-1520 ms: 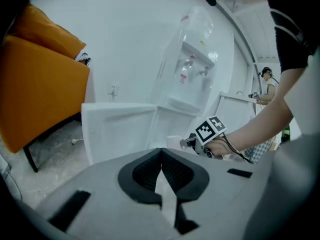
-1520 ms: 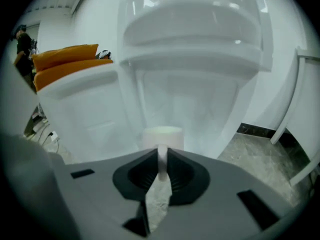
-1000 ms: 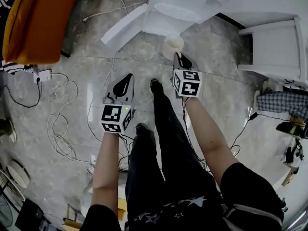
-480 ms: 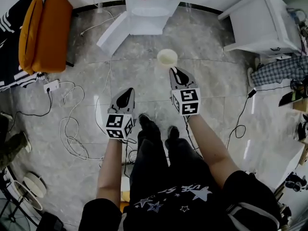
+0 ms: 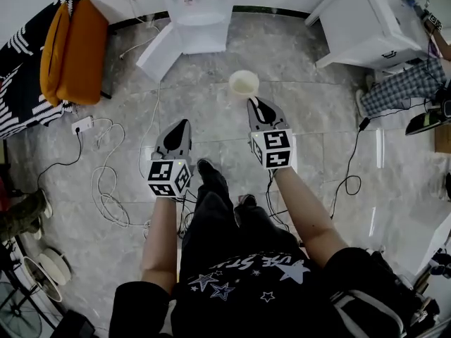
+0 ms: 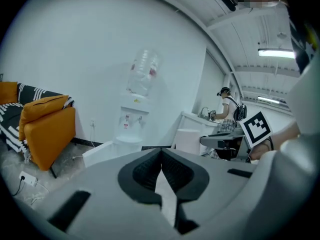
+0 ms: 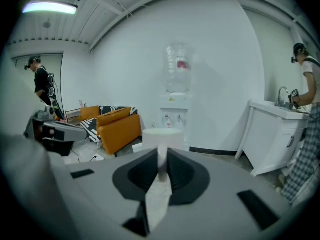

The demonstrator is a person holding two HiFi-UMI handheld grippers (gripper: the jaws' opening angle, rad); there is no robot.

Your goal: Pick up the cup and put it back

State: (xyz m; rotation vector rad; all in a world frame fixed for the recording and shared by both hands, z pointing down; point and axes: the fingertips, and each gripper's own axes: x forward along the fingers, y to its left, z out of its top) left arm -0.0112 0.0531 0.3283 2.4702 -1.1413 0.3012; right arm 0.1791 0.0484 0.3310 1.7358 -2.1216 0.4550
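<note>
pinching the white cup (image 5: 244, 83) by its rim, the right gripper (image 5: 254, 103) holds it above the grey floor (image 5: 317, 132); the left gripper (image 5: 181, 124) is closed and empty

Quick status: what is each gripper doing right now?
Left gripper: closed, empty.
Right gripper: closed on the wall of the cup.

I see a grey marble floor (image 5: 211, 115). A water dispenser (image 5: 196, 5) stands on it; left of the dispenser, an orange sofa (image 5: 74, 48), power strip (image 5: 82, 124) and loose white cables (image 5: 106, 189); right, a white cabinet (image 5: 366, 20).
</note>
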